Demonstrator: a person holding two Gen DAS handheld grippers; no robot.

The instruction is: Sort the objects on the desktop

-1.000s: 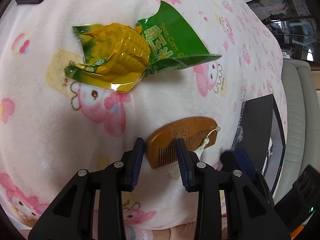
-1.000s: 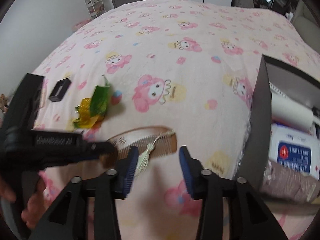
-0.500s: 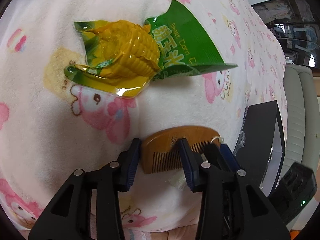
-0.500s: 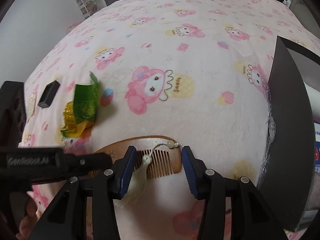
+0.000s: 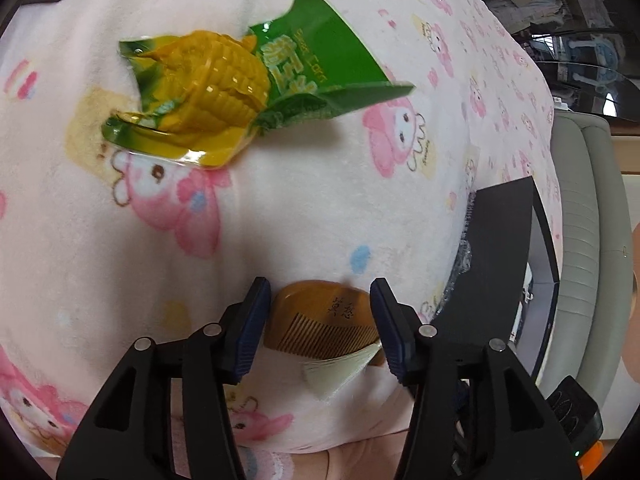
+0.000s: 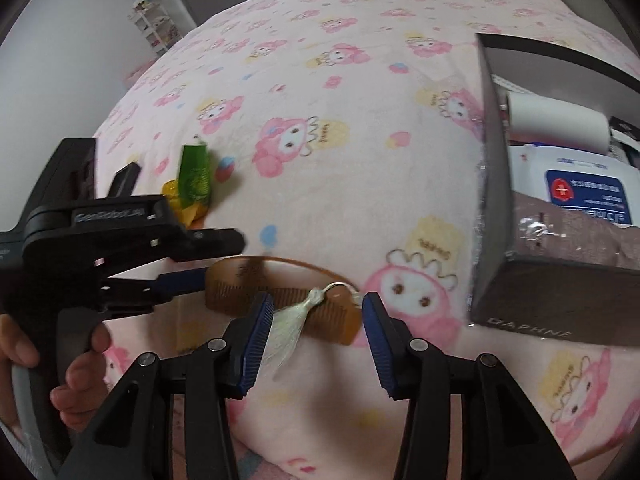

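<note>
Wooden comb lies flat on the pink cartoon-print blanket, near its front edge. In the right wrist view its long axis runs left-right, dropping slightly toward the right; curved spine faces away from the camera, teeth face the camera. A pale tassel hangs off a ring near the comb's right end and trails toward the camera.

Left gripper: fingers spread, 1 on each side of the comb's left part; contact with the wood cannot be told. In the right wrist view this gripper reaches in from the left, over the comb's left end.

Right gripper: fingers spread, straddling the comb's right part and tassel, not closed on it.

Corn snack packet, green and yellow, lies farther back on the blanket, well apart from the comb. Black box sits to the right of the comb, holding a white roll and a white pack with a blue label.
</note>
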